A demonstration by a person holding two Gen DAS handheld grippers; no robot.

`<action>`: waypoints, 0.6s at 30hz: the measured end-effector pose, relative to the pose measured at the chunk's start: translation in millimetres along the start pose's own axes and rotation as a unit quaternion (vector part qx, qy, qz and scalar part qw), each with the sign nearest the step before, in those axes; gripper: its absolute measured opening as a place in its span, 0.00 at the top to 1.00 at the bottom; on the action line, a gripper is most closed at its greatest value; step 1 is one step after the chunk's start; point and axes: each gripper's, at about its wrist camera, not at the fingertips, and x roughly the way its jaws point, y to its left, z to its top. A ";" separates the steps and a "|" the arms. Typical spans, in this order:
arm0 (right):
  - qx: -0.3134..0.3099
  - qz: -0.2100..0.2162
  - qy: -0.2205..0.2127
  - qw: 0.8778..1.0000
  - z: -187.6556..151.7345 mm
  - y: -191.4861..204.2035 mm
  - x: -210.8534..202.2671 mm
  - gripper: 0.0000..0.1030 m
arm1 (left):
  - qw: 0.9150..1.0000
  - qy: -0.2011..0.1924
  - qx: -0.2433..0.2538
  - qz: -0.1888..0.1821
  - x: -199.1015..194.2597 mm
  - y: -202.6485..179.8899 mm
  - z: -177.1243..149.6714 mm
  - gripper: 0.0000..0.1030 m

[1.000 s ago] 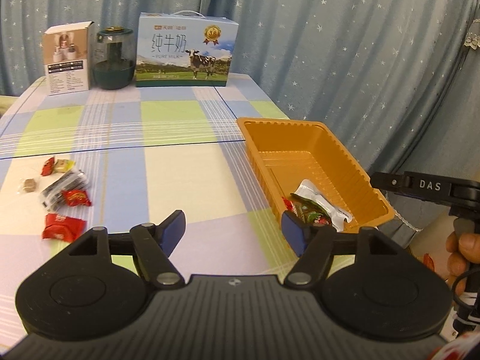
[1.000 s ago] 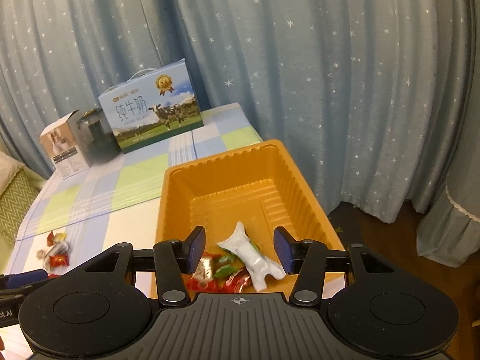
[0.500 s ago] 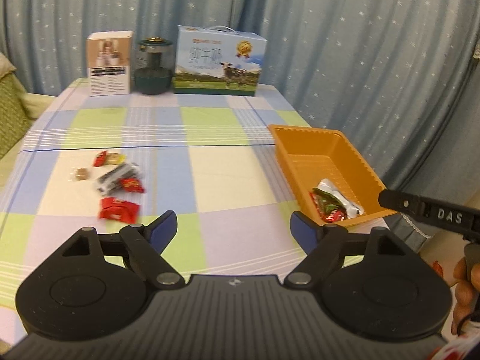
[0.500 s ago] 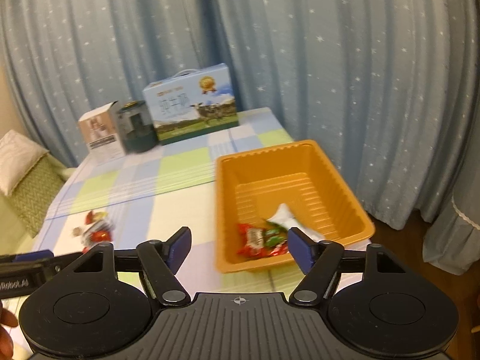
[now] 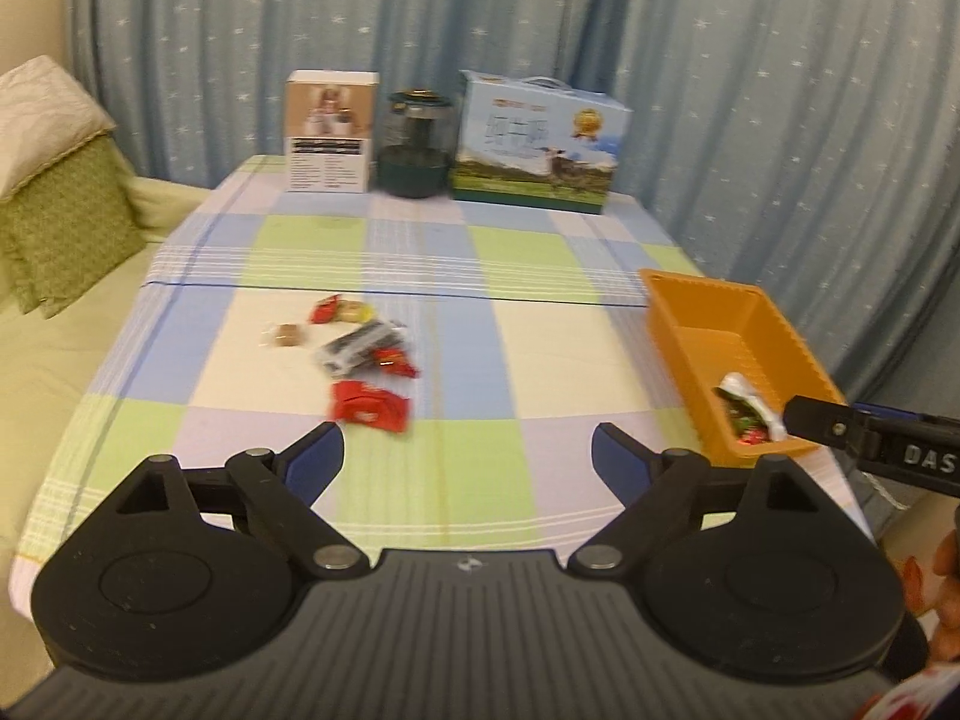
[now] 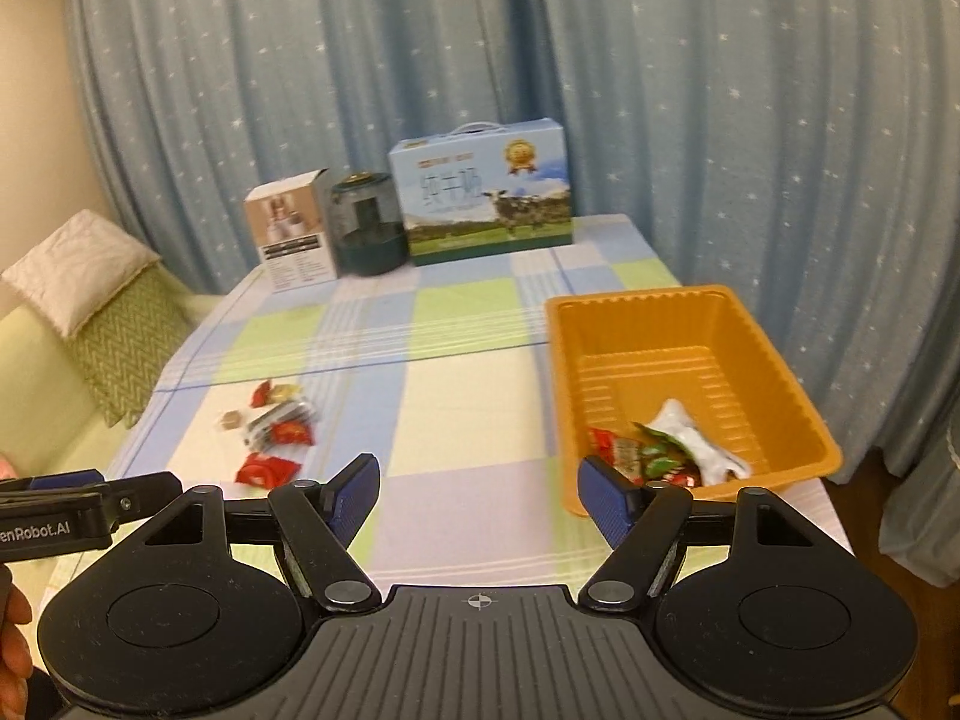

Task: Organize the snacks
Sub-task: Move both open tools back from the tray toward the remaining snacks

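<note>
Both tools are spread wide with nothing in them, held back over the near edge of the checkered worktop (image 5: 480, 396): left tool (image 5: 468, 459), right tool (image 6: 478, 495). A few snacks (image 6: 666, 453) already sit in the orange tray (image 6: 762, 372) on the right. The loose snack pile (image 5: 360, 366) lies on the worktop's left half, well apart from the tray.

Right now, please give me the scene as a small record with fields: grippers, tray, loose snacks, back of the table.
left hand-held gripper: open, empty
right hand-held gripper: open, empty
orange tray: right side of the table, holds a white packet and red-green wrappers
loose snacks: cluster on the left of the tablecloth
back row: small box, dark jar, milk carton
</note>
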 end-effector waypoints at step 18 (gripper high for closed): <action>-0.066 0.044 0.028 0.996 -8.6 61.9 41.8 0.29 | 0.997 -0.016 -0.029 0.067 -9.0 60.1 -4.2 0.08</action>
